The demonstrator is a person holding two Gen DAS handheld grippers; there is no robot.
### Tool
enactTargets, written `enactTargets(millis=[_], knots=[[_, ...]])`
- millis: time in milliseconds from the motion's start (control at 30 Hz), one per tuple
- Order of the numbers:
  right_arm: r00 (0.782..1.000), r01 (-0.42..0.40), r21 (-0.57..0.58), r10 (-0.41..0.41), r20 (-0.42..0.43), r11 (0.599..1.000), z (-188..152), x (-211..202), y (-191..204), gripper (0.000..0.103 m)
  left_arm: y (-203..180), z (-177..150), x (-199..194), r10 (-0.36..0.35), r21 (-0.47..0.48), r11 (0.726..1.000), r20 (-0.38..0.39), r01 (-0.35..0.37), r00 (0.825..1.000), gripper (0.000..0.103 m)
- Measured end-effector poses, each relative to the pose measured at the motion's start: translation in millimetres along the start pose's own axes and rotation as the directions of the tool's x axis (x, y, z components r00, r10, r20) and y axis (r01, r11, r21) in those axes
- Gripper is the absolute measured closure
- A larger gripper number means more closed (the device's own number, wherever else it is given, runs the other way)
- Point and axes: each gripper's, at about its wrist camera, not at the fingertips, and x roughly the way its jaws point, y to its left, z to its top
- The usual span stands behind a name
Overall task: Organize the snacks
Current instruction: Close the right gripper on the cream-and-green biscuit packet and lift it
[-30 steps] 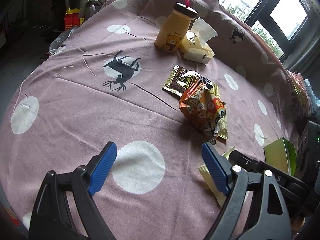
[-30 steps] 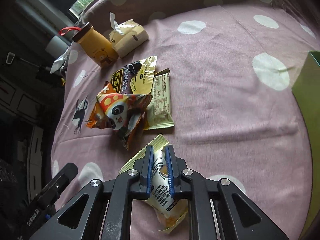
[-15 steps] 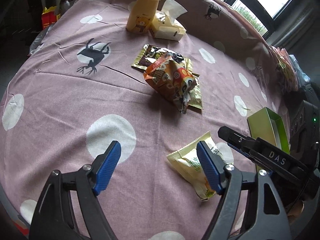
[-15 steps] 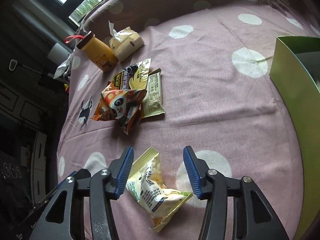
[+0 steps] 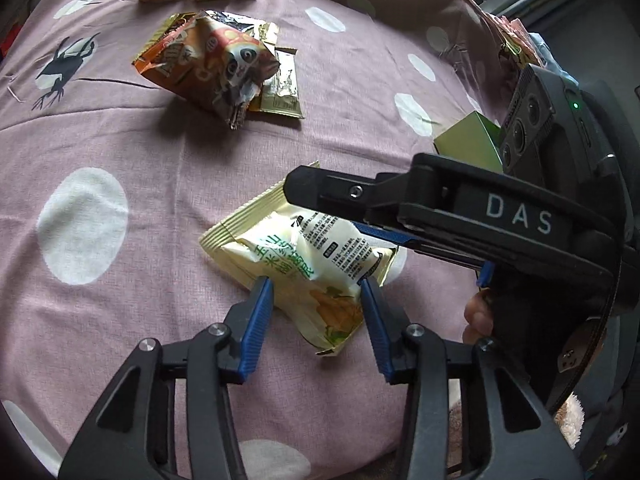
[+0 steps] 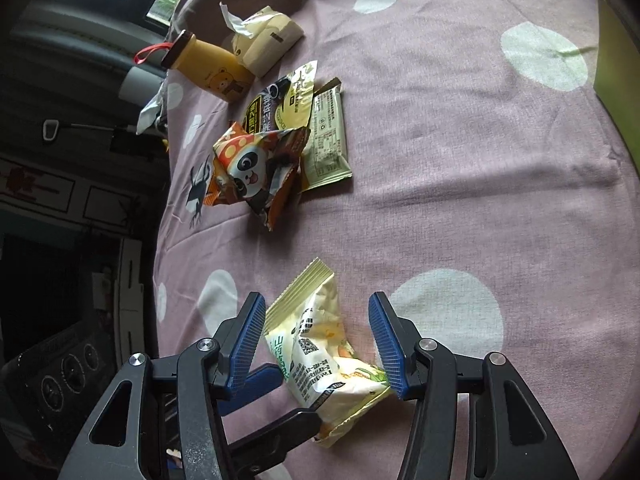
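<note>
A pale yellow snack packet (image 5: 304,264) lies on the pink dotted tablecloth (image 5: 120,128). My left gripper (image 5: 316,292) has its blue pads on either side of the packet's near end, closing around it. My right gripper (image 6: 316,320) is open, its fingers straddling the same packet (image 6: 316,344) without gripping it; its black body reaches across the left wrist view (image 5: 460,216). An orange panda snack bag (image 5: 208,68) lies on top of flat gold packets (image 5: 280,96) farther back, also in the right wrist view (image 6: 252,168).
A yellow bear bottle (image 6: 212,68) and a tissue pack (image 6: 264,40) stand at the far edge. A green box (image 5: 468,144) sits at the right; its wall shows in the right wrist view (image 6: 612,52).
My right gripper let go of the yellow packet and opened. My left gripper moved forward and right and narrowed around the packet's end.
</note>
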Motion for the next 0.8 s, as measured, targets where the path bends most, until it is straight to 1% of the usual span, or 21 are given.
enactTargets(millis=[67, 167, 200, 300, 400, 467, 600, 700, 800], knots=[[1.0, 0.0, -0.001, 0.0, -0.019, 1.0, -1, 5, 0, 0.048, 3, 1, 4, -0.033, -0.027, 0.999, -0.011, 0.033, 0.999, 0.06], [0.999, -0.007, -0.012, 0.007, -0.04, 1.0, -3, 13, 4, 0.048, 10, 3, 8, -0.071, -0.071, 0.995, -0.021, 0.069, 0.997, 0.059], [0.999, 0.001, -0.015, -0.002, -0.036, 1.0, -4, 13, 5, 0.048, 13, 4, 10, -0.079, -0.089, 0.993, -0.026, 0.077, 0.997, 0.058], [1.0, 0.011, -0.019, -0.012, -0.023, 1.0, -6, 13, 7, 0.049, 16, 5, 9, -0.101, -0.104, 0.99, -0.022, 0.098, 0.995, 0.058], [0.999, 0.036, -0.026, -0.036, -0.016, 0.999, -6, 14, 7, 0.059, 14, 5, 6, -0.09, -0.085, 0.992, -0.004, 0.089, 0.996, 0.058], [0.999, 0.031, -0.027, -0.031, -0.014, 0.999, -6, 15, 7, 0.063, 12, 6, 7, -0.086, -0.068, 0.994, 0.011, 0.086, 0.996, 0.058], [0.999, 0.044, -0.05, -0.043, 0.007, 0.998, -8, 13, 11, 0.063, 15, 9, 6, -0.133, -0.085, 0.987, 0.034, 0.136, 0.991, 0.06], [0.999, 0.027, -0.053, -0.026, 0.023, 0.998, -10, 8, 15, 0.063, 9, 7, -2, -0.128, -0.049, 0.99, 0.066, 0.132, 0.99, 0.063], [0.998, 0.018, -0.077, -0.013, 0.059, 0.997, -12, -2, 21, 0.063, -4, 4, -16, -0.108, 0.015, 0.994, 0.124, 0.107, 0.986, 0.064]])
